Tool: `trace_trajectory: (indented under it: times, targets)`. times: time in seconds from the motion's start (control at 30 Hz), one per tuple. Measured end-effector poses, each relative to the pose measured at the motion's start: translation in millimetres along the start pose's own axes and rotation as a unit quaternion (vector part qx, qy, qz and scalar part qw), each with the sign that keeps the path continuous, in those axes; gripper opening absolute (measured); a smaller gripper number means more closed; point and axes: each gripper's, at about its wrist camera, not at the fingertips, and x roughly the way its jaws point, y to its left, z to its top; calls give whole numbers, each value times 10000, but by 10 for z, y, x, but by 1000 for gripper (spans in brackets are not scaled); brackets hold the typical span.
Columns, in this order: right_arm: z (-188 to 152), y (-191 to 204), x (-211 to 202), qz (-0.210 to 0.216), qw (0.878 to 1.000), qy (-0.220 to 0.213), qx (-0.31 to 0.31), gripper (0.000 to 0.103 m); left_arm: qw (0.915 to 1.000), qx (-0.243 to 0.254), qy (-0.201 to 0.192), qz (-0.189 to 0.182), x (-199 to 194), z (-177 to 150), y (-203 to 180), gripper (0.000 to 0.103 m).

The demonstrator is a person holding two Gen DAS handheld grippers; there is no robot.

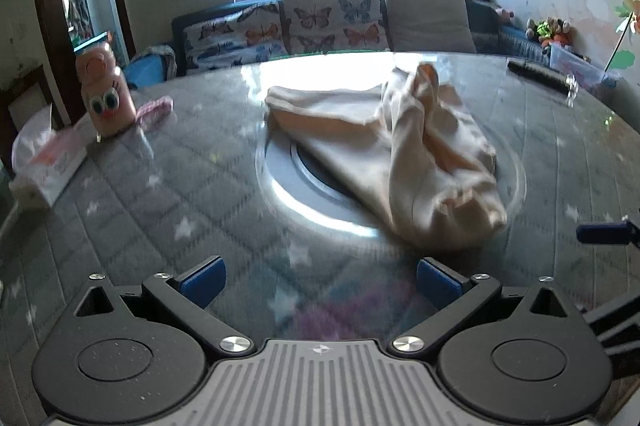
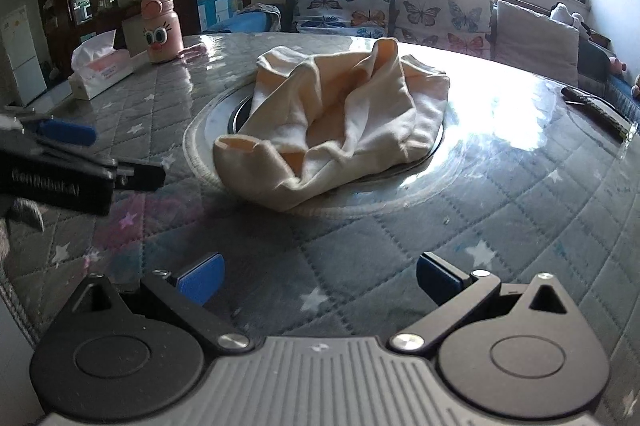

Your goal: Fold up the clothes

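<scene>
A crumpled cream-coloured garment [image 1: 400, 149] lies in a heap on the round glass turntable [image 1: 288, 185] at the middle of the table; it also shows in the right wrist view [image 2: 340, 121]. My left gripper [image 1: 320, 282] is open and empty, near the table's front edge, short of the garment. My right gripper [image 2: 318, 278] is open and empty, also short of the garment. The left gripper shows from the side in the right wrist view [image 2: 60, 133]. One blue finger of the right gripper [image 1: 604, 232] shows at the right edge of the left wrist view.
The table has a grey quilted star-pattern cover [image 2: 520, 226] under glass. A pink cartoon bottle [image 2: 160, 29], a tissue box [image 2: 100, 69] and a pink cloth [image 1: 156, 107] stand at the far left. A dark stick-like object [image 2: 596, 111] lies far right. A sofa [image 2: 400, 9] is beyond.
</scene>
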Motion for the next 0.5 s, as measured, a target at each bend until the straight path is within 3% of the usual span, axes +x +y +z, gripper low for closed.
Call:
trace_trajectory:
  times: [0.13,0.5]
  targets:
    - [121,-114,40,-22,10000,-33,-8,103,9996,180,-170,-123,68,225,-67,102]
    - [456,-442,148,-110,9999,-128,-21,101,9963,677,-473,-222,540,923,-438,83]
